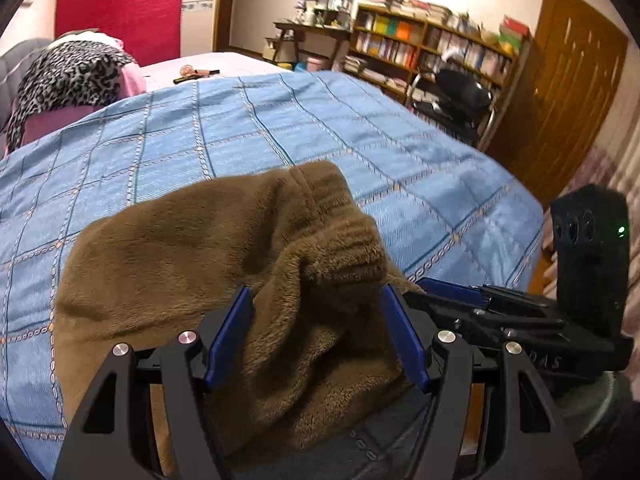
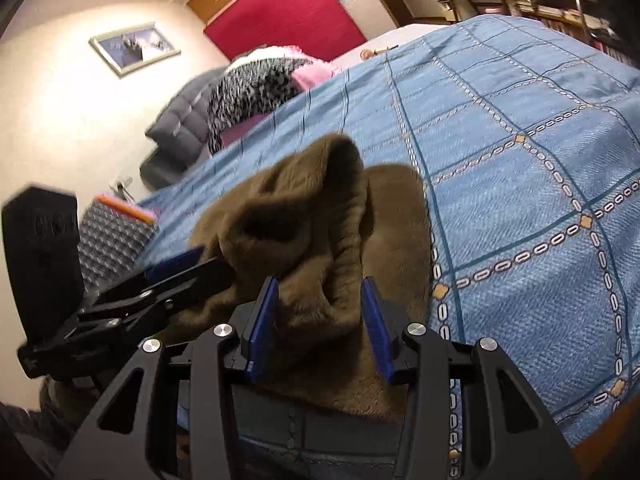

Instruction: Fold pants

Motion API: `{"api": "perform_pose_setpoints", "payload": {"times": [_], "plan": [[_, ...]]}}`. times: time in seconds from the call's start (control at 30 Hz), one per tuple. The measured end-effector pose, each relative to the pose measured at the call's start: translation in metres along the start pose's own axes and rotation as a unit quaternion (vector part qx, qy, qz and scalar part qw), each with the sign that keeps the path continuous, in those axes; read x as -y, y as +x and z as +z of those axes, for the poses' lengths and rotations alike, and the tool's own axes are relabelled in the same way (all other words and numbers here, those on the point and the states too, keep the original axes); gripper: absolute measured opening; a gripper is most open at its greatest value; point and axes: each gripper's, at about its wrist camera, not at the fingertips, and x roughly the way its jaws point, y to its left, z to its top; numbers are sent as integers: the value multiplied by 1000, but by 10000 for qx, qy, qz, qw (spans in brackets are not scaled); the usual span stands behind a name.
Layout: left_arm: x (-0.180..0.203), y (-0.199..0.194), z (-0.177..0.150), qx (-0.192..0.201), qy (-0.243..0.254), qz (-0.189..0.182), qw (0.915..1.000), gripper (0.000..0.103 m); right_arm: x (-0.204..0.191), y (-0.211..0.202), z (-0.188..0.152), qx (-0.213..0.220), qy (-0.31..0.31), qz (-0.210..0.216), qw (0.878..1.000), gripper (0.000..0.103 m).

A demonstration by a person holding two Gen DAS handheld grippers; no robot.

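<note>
Each black gripper [image 1: 316, 334] has blue finger pads, silver screws, seemingly faint lettering.

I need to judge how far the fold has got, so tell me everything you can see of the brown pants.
The brown pants look like plush fleece with a ribbed band. They lie bunched near the edge of the blue checked bedspread, one end raised in a hump. The left gripper stands open around the fabric; the right gripper straddles a raised fold, grip unclear.
</note>
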Motion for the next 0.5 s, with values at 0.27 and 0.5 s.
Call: {"api": "perform_pose_setpoints", "payload": {"times": [0.27,0.5], "plan": [[-1,10,-2,-172,-41,-307,9994,19,12,2,0,-12,281,54,9996,44],[22,-8,-13,-165,546,-586,9967,16,21,-6,6,137,577,102,9982,49]]}}
